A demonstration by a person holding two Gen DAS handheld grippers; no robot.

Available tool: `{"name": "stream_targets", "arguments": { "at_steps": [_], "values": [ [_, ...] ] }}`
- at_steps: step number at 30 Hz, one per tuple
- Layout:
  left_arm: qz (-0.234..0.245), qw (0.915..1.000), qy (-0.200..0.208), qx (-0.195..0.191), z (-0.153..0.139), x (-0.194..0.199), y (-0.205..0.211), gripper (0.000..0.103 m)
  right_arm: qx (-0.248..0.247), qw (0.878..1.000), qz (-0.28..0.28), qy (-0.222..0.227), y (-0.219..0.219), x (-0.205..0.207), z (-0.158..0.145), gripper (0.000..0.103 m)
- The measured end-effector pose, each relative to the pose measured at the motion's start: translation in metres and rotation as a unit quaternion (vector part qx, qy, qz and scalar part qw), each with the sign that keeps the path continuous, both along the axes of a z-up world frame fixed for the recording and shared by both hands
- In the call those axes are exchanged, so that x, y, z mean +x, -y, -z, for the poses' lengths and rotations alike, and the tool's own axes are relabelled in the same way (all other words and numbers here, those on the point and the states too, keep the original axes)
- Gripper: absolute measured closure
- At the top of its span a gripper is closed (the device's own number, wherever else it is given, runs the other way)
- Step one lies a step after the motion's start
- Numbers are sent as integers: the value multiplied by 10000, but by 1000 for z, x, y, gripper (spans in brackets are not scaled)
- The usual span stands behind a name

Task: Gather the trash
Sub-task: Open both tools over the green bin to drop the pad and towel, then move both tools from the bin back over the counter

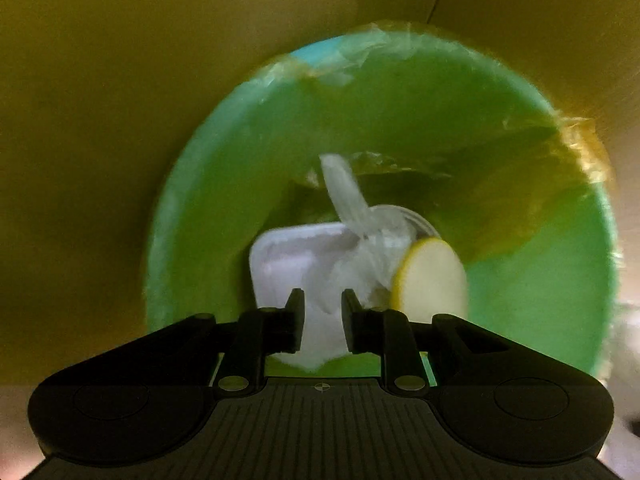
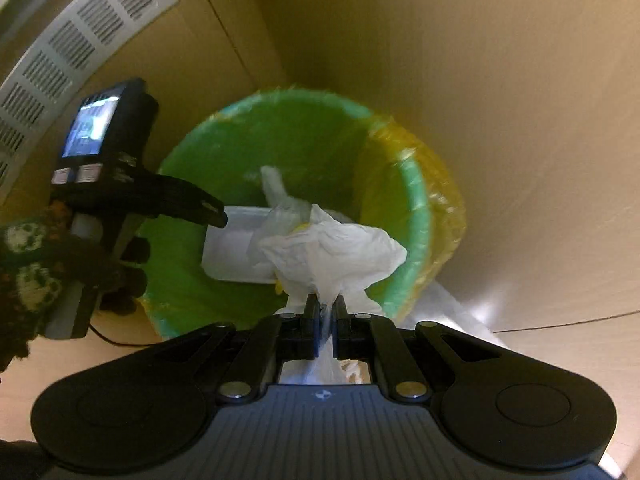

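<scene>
We see a green bin [image 1: 192, 208] with a yellowish clear liner [image 2: 444, 184] beyond the black jaws, a white tray [image 1: 288, 256], a pale yellow-rimmed disc [image 1: 432, 280], white crumpled tissue [image 2: 332, 248] between our right jaws, a green-and-cream patterned knit sleeve [image 2: 24, 264], tan walls [image 1: 120, 80]

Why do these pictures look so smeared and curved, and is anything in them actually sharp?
Left wrist view: dim, yellowish light; the green bin and the white tray inside it are smeared by motion, while the left gripper stays crisp. Right wrist view: brighter; the bin's yellow liner streaks, the crumpled tissue is fairly clear, and the fisheye lens bends the wall vent into an arc.
</scene>
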State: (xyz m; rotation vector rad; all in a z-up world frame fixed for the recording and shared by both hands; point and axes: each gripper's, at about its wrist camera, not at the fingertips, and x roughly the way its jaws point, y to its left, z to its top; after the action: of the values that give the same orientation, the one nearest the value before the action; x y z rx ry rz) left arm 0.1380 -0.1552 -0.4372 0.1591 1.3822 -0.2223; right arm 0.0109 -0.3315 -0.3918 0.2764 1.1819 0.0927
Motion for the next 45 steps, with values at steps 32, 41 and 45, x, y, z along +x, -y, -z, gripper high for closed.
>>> {"name": "stream_targets", "arguments": {
  "at_steps": [32,41,45],
  "values": [
    [-993,9761,254,-1916,-141,-62,-71,80,1227,9858,-466,-1045,-90,165,84,62],
    [23,9571,1477,-2493,-301,-46,-66,80,224,9976,-456,471,-43,100,-123,62],
    [-201,9468,2200,-2340,-368,-29,-105,80,-346,9889,-468,1369,-44,86,-203,61]
  ]
}}
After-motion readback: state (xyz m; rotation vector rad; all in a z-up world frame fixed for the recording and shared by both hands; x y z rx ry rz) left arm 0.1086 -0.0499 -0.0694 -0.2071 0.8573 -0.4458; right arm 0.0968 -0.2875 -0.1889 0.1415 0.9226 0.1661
